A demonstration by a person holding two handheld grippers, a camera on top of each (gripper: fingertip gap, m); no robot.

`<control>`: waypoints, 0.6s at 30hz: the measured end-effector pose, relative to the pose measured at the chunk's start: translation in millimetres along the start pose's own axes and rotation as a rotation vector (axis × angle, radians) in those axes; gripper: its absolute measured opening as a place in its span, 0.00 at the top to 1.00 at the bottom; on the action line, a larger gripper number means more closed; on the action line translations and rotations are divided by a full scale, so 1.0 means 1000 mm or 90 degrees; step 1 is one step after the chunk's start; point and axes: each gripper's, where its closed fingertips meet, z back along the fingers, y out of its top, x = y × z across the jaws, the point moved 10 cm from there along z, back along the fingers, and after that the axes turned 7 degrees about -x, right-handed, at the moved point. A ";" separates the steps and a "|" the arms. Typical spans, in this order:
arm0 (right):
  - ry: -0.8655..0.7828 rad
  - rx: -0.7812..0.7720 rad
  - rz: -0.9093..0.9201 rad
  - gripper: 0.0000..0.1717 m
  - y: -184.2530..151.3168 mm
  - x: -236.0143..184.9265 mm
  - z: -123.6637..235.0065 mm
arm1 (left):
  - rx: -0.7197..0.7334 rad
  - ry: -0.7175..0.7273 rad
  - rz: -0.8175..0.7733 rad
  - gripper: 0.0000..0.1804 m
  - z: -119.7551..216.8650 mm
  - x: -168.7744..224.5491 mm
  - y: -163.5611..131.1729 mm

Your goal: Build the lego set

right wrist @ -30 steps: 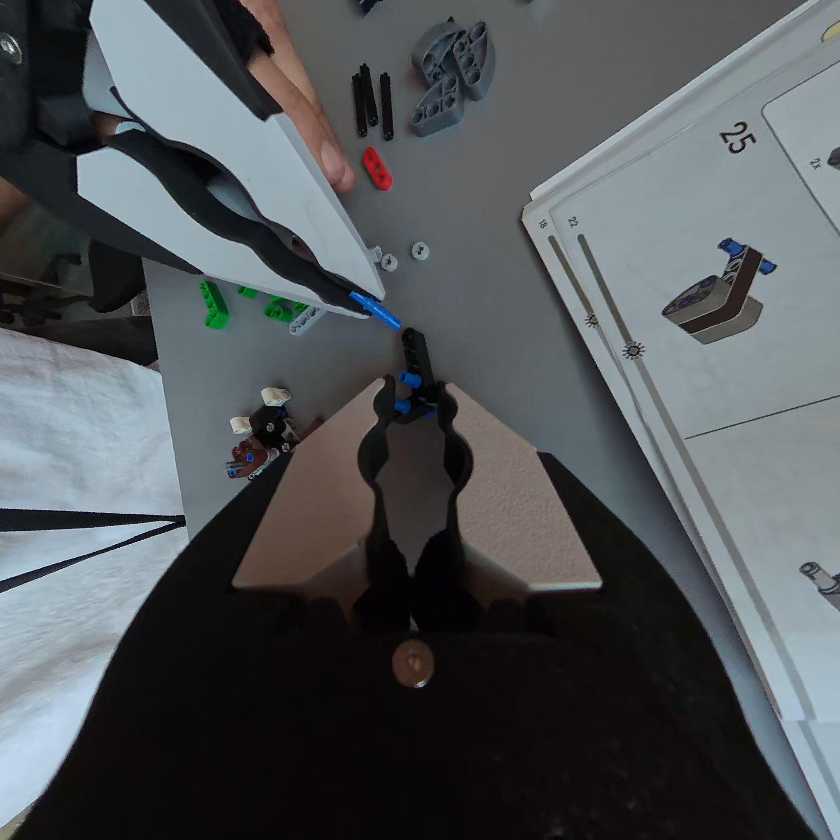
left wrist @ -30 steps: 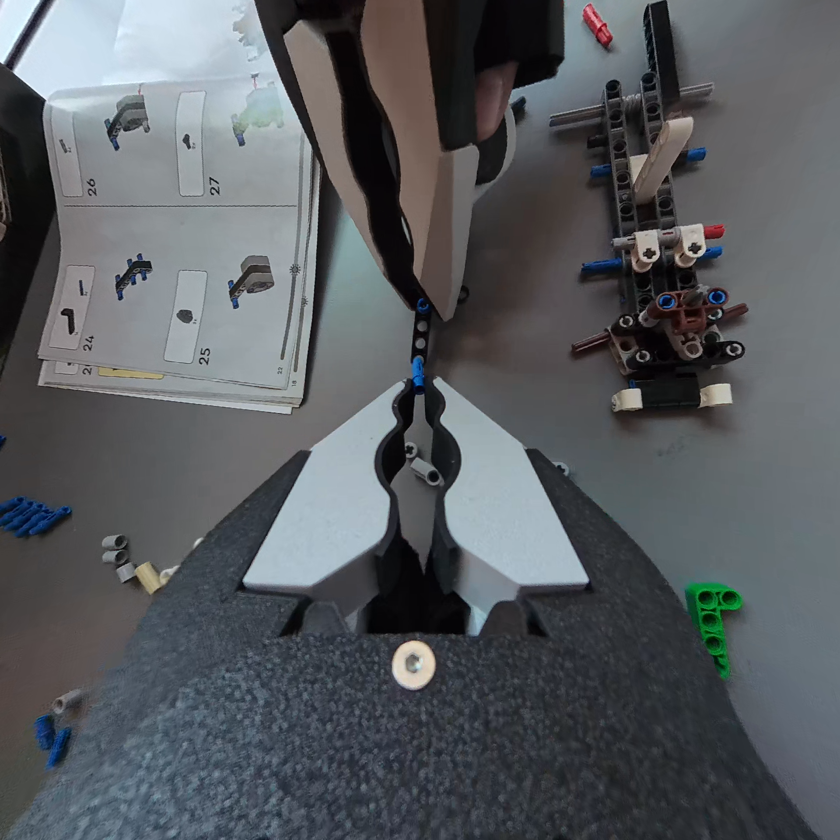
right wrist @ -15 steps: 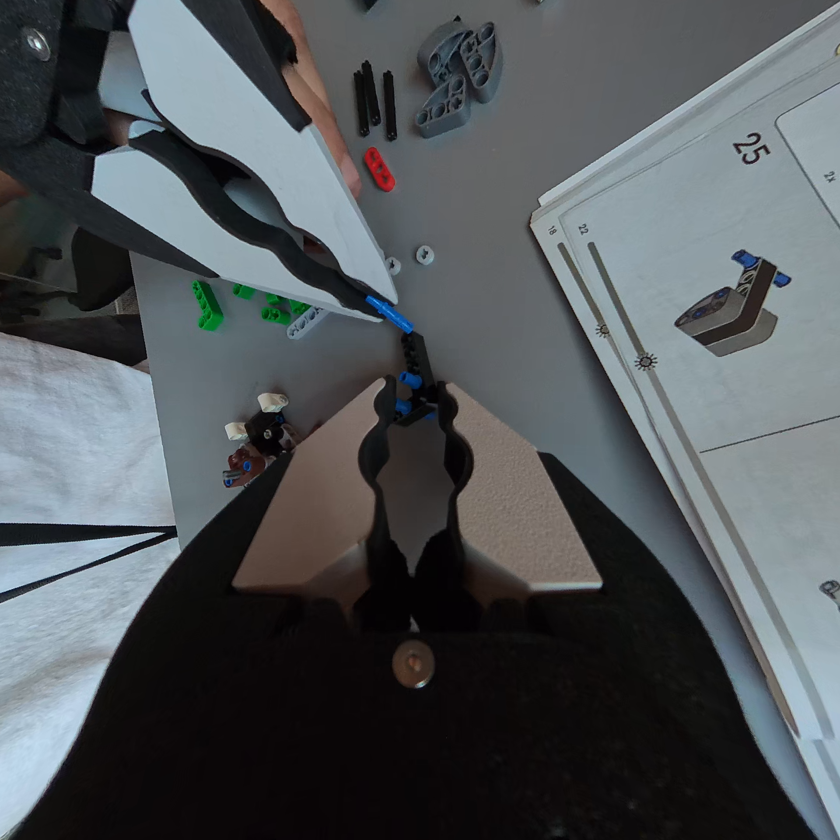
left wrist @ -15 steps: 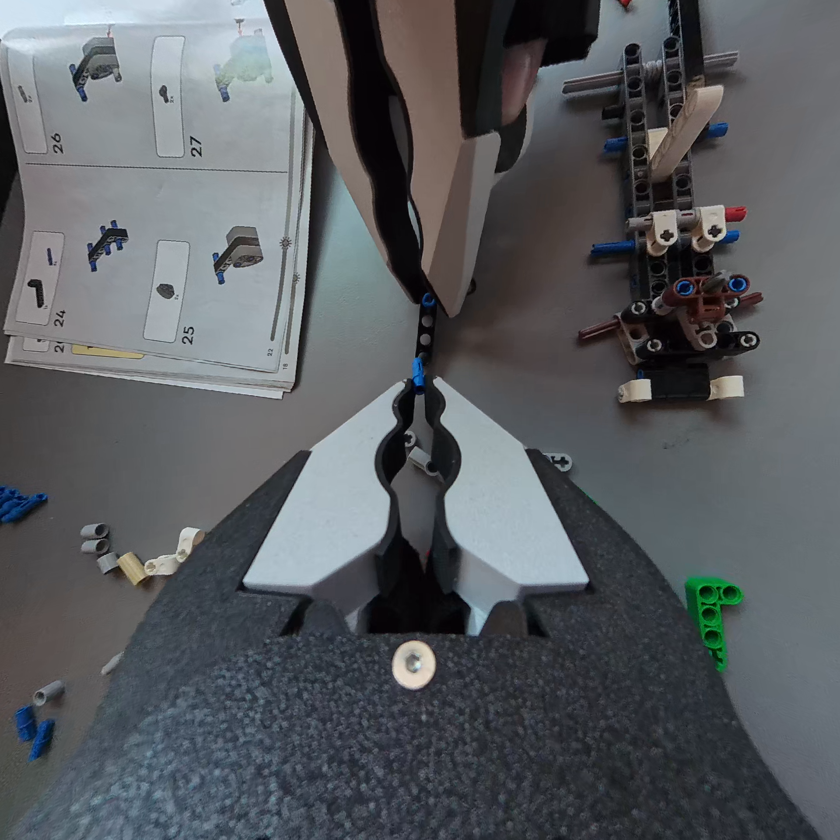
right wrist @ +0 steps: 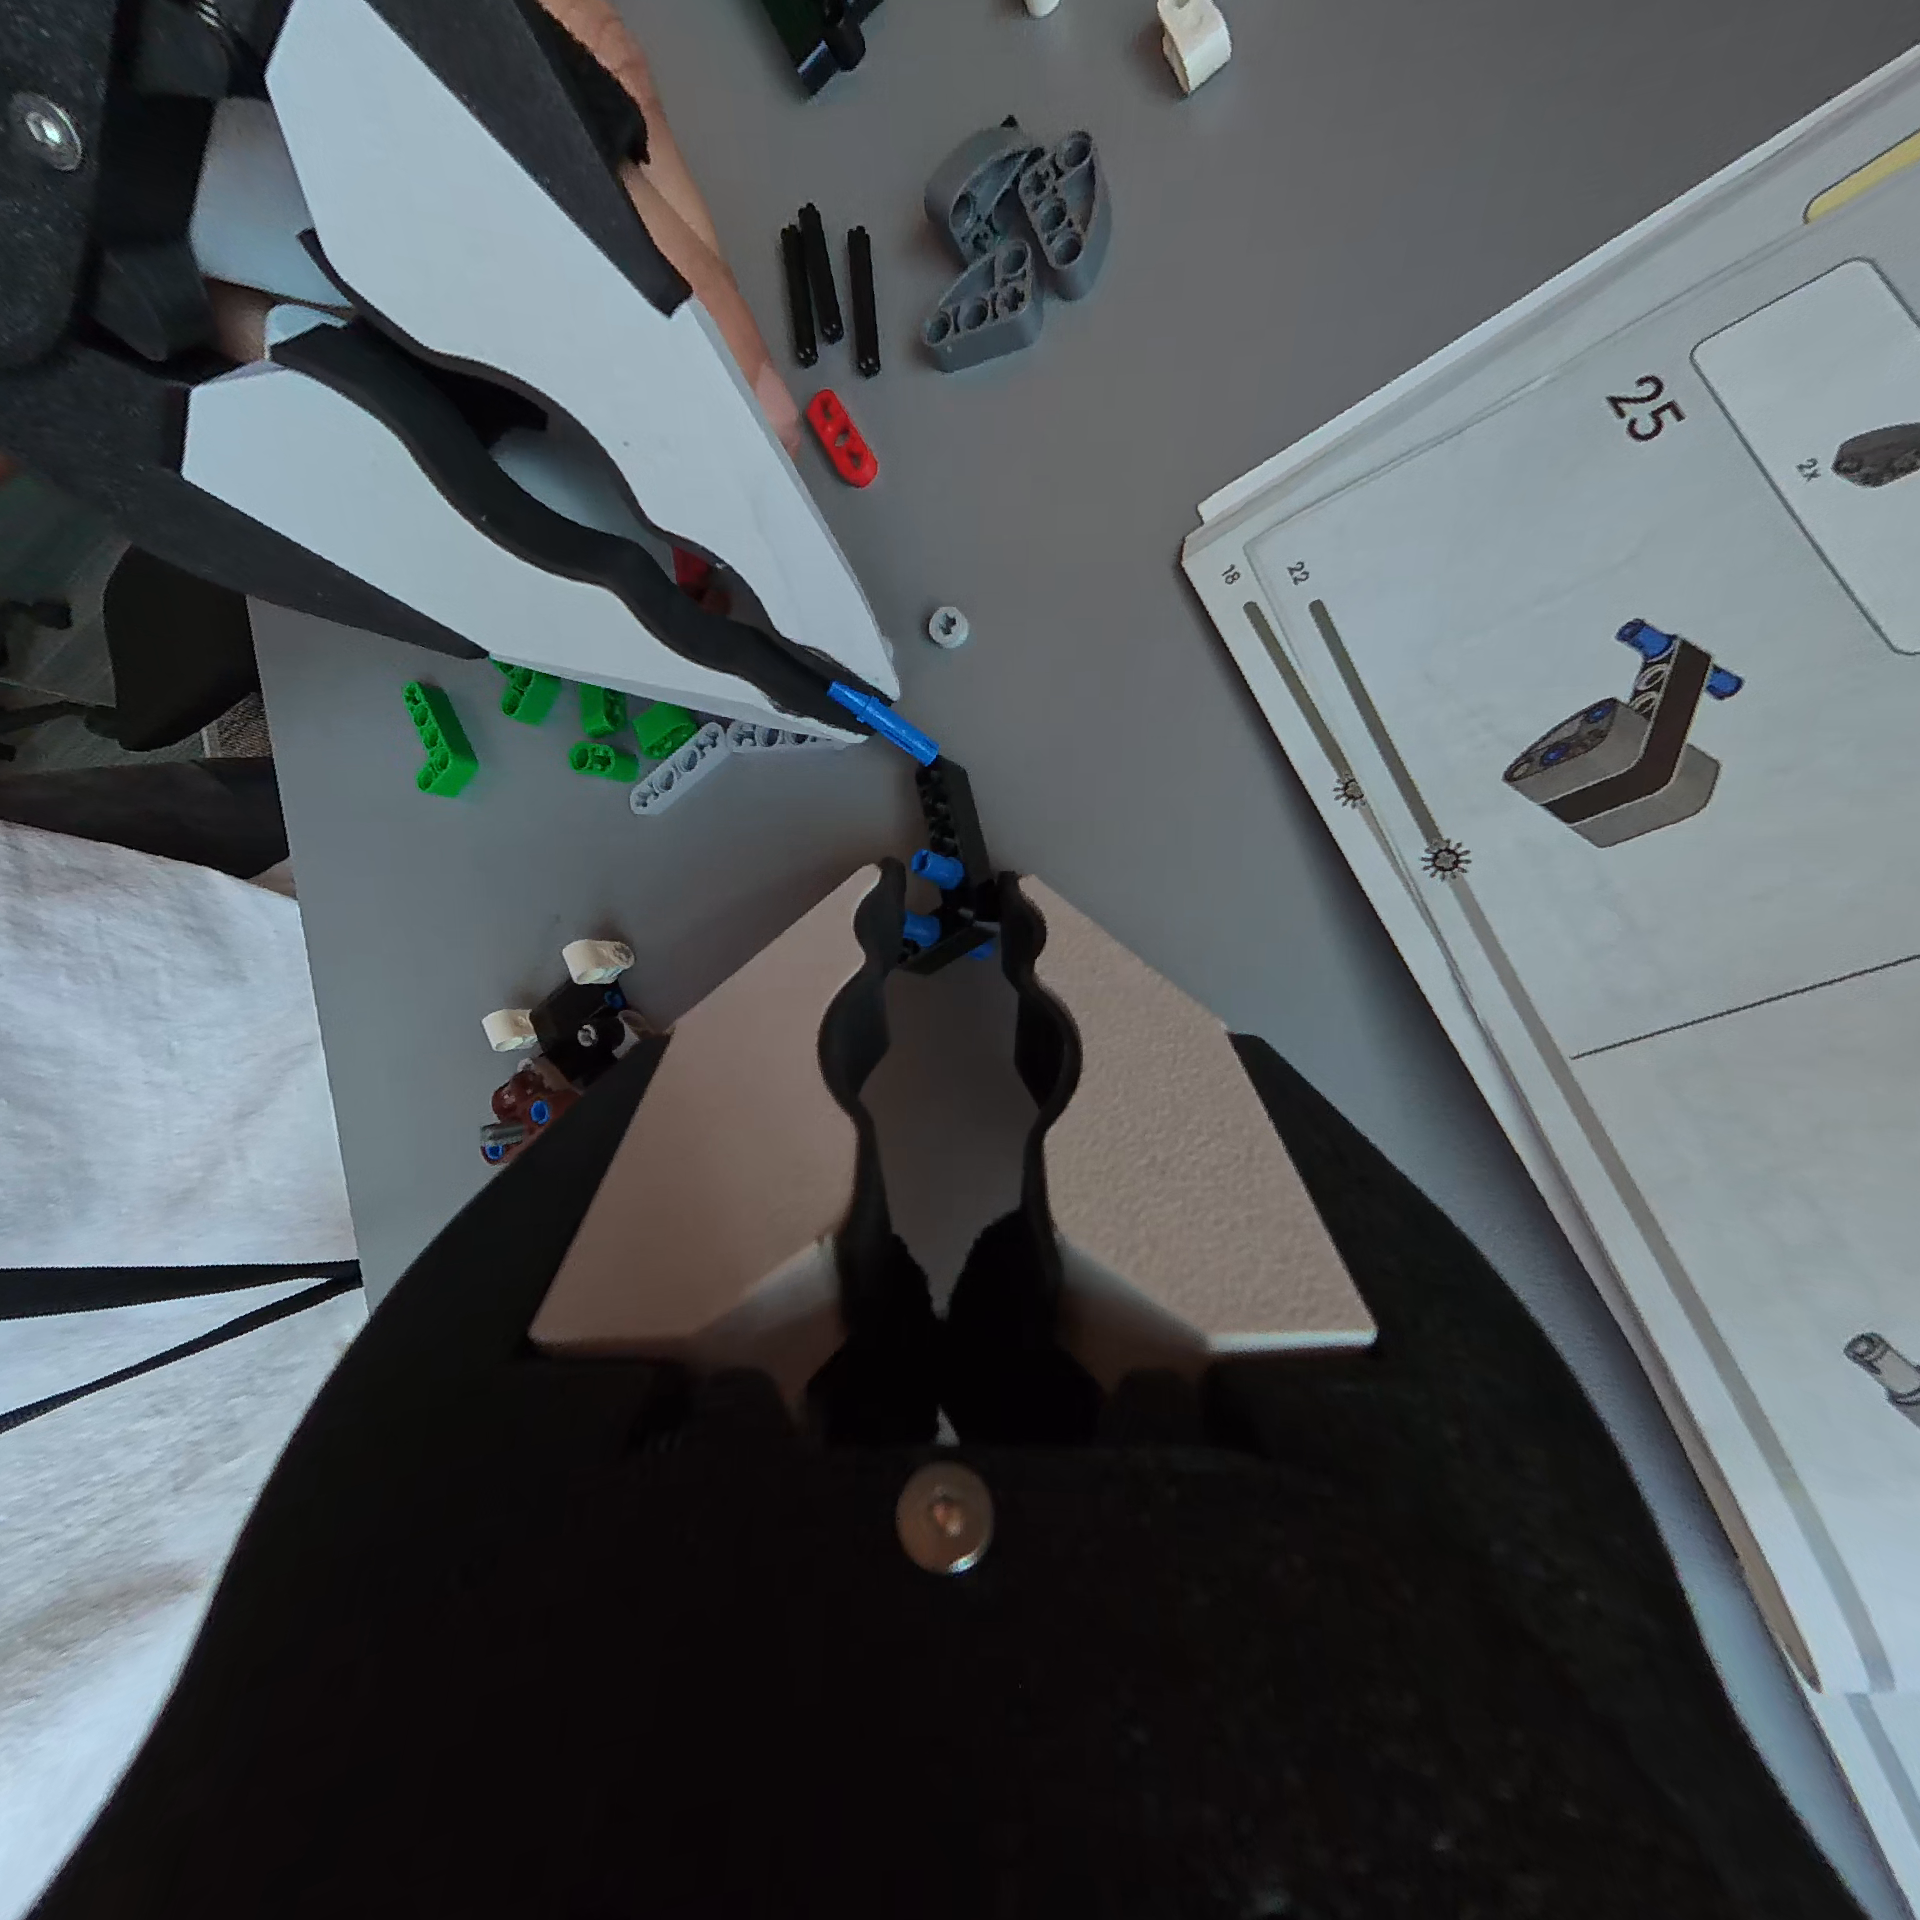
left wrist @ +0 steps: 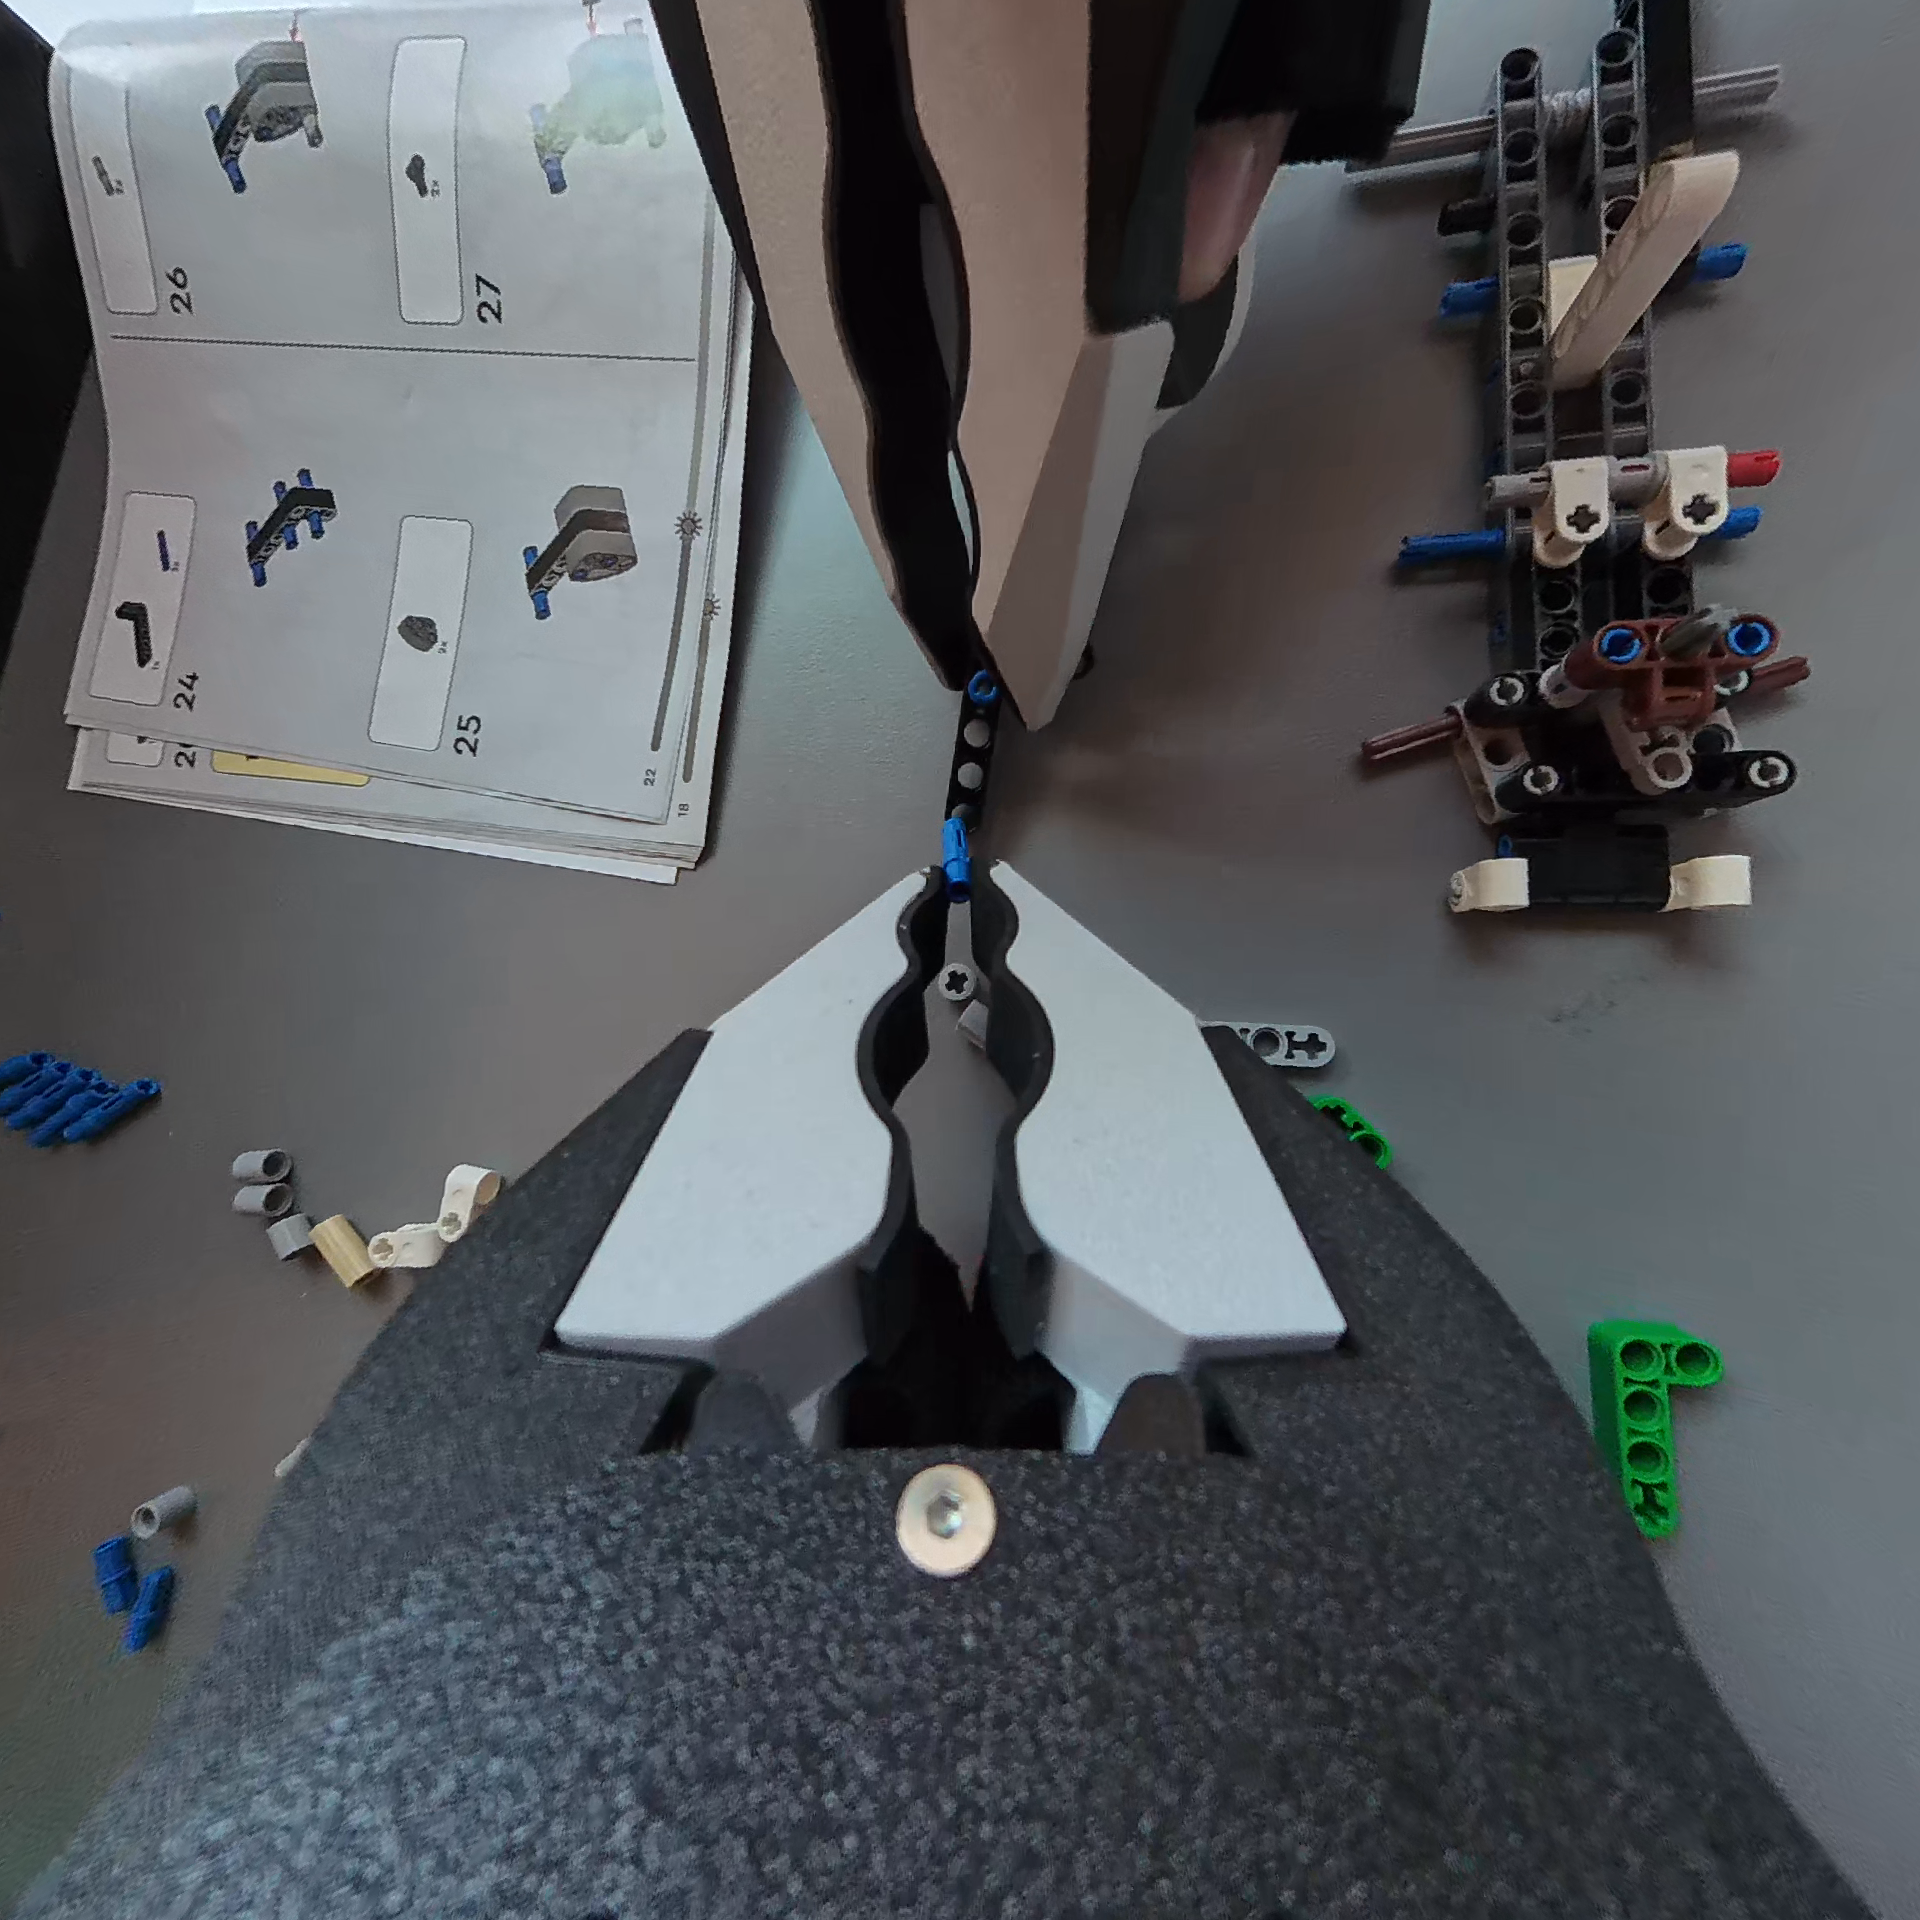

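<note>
Pinching a small blue pin (left wrist: 955, 854) at its very tips, the left claw (left wrist: 958, 881) is sitting nearly closed above the grey worktop (left wrist: 1195, 852), the pin's free end meeting the end hole of a black holed beam (left wrist: 975, 750). That beam is hanging from the right claw coming down from above. An open instruction booklet (left wrist: 395, 436) is lying to the left, a long part-built model (left wrist: 1621, 499) to the right, and a green angled piece (left wrist: 1647, 1423) near the claw's body.

Looking along the right claw (right wrist: 951, 914), its pads are pressing on the black beam's (right wrist: 951, 821) bent end, which is carrying two blue pins. Green pieces (right wrist: 540, 727) and black axles (right wrist: 831, 286) are scattered beyond.
</note>
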 end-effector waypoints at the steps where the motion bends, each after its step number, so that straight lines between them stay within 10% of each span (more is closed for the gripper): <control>1: 0.000 0.000 0.001 0.90 0.000 0.000 0.000 | 0.000 0.001 0.000 0.99 0.000 0.000 0.000; 18: 0.005 0.005 0.002 0.90 0.000 -0.001 -0.001 | -0.001 0.004 -0.006 0.99 0.001 0.003 0.001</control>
